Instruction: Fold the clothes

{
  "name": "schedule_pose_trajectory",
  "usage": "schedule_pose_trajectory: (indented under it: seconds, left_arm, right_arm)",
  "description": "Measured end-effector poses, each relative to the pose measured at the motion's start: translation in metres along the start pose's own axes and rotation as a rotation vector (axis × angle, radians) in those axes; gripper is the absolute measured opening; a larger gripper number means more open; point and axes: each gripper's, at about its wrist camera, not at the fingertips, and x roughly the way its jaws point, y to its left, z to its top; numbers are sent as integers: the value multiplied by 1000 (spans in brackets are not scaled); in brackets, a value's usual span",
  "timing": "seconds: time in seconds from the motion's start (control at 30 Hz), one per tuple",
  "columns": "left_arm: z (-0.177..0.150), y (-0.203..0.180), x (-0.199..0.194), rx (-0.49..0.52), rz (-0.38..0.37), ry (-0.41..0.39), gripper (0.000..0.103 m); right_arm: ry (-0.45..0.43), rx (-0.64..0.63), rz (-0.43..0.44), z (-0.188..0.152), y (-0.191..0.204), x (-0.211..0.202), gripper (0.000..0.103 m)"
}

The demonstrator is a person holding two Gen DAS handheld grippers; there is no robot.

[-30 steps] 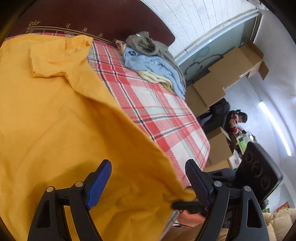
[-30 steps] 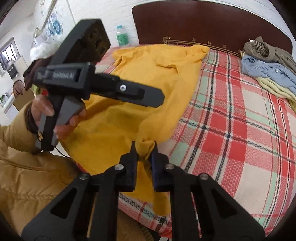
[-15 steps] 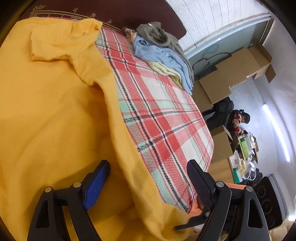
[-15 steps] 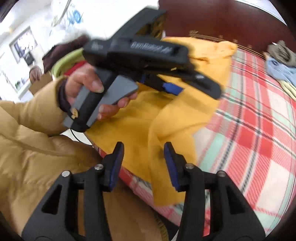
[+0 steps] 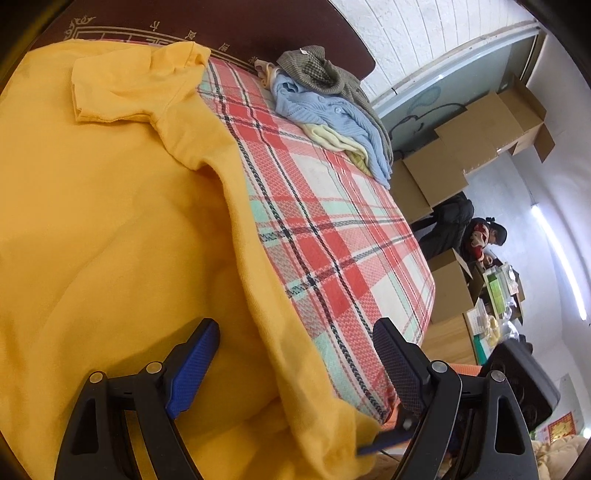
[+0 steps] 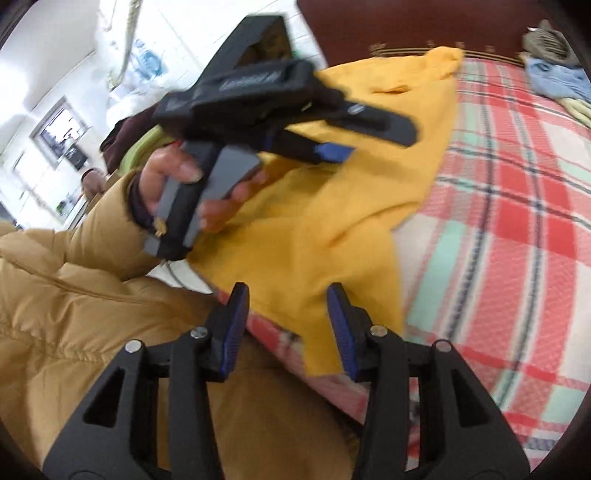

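A bedroom with white walls holds a bed (image 5: 343, 236) covered in a red, white and mint plaid sheet, backed by a dark red headboard (image 5: 229, 26). On it lies the yellow shirt (image 5: 110, 206), spread flat over the side of the sheet from about 12 o'clock down to 6 o'clock in the left wrist view, one short sleeve folded across near the headboard and its lower hem corner hanging off the bed's near edge. The left gripper (image 5: 295, 343) hovers over that lower part of the shirt with its blue-padded fingers (image 5: 192, 365) spread wide, the fabric's side edge running between them but neither pad pressing it. In the right wrist view the right gripper (image 6: 288, 325) stands with its fingers moderately apart, the drooping hem corner (image 6: 325, 347) of the shirt lying in the gap, not pinched. At 11 o'clock in that view the person's left hand (image 6: 173, 188), in a tan puffer sleeve (image 6: 74, 280), grips the left gripper's handle above the shirt; this part is motion-blurred. At 1 o'clock on the bed sits a pile of clothes (image 5: 325, 99): a grey checked garment over a light blue knit and a pale yellow piece. Beyond the bed, at 3 o'clock, stand cardboard boxes (image 5: 476, 136) and a seated person in a dark cap (image 5: 484, 236).
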Motion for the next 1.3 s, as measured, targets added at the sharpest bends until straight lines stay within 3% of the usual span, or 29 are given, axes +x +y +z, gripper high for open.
schedule_pose_trajectory:
  seconds: [0.27, 0.4, 0.53, 0.77, 0.83, 0.9, 1.03, 1.3]
  left_arm:
    - [-9, -6, -29, 24, 28, -67, 87]
    - [-27, -17, -71, 90, 66, -163, 87]
    - [-48, -24, -118, 145, 150, -263, 89]
    - [-87, 6, -175, 59, 303, -352, 94]
    - [-99, 20, -184, 17, 334, -357, 94]
    - [-110, 34, -189, -32, 350, -354, 94]
    - [-128, 53, -190, -91, 362, -328, 94]
    - [-136, 67, -168, -107, 319, -269, 94]
  right_arm:
    - [62, -32, 42, 16, 6, 31, 47]
    - [-38, -32, 62, 28, -3, -3, 47]
    - [-98, 11, -18, 48, -27, -17, 47]
    - [17, -6, -55, 77, -48, 28, 47]
    - [62, -32, -64, 80, -45, 35, 47]
    - [106, -57, -73, 84, -43, 43, 57]
    - [161, -144, -97, 95, -29, 41, 59]
    - [128, -263, -103, 144, 6, 40, 64]
